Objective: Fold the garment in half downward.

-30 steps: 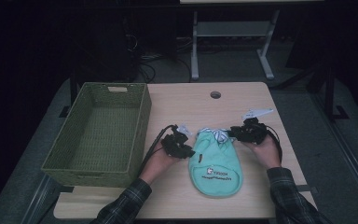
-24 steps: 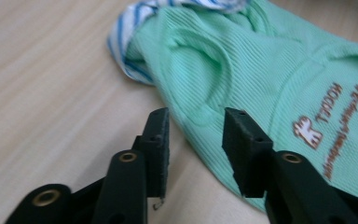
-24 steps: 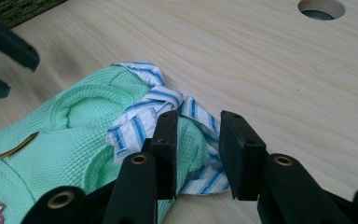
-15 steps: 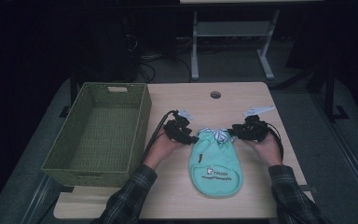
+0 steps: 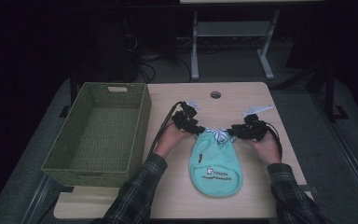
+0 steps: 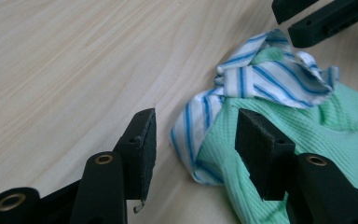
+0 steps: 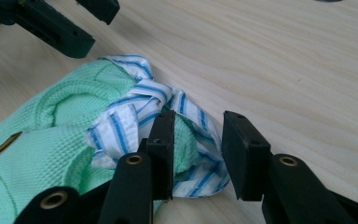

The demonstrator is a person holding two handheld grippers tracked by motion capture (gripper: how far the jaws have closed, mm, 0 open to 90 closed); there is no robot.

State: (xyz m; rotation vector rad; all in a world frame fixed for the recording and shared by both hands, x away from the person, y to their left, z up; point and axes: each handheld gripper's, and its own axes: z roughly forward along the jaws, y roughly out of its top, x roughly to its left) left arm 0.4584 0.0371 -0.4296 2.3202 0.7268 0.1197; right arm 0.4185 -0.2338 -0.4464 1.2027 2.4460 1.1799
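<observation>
A mint-green cloth bag point(image 5: 214, 163) with blue-striped white trim point(image 5: 220, 135) lies flat on the wooden table point(image 5: 242, 100). My left gripper point(image 5: 199, 130) is at its upper left corner. Its jaws have just been opening, and in the left gripper view they point(image 6: 193, 126) stand open astride the striped edge point(image 6: 261, 74), with the pads clear of the cloth. My right gripper point(image 5: 233, 133) is at the upper right corner. Its jaws point(image 7: 198, 126) are apart with the striped trim point(image 7: 140, 100) lying loose between them.
A woven green basket point(image 5: 142, 121) stands empty at the left of the table. A round cable hole point(image 5: 215, 94) sits near the far edge. Dark floor, cables and a metal stand lie beyond the table.
My left hand has moved away from the person toward the cloth's top corner. The green cloth now lies a little more spread out. The right hand has stayed put.
</observation>
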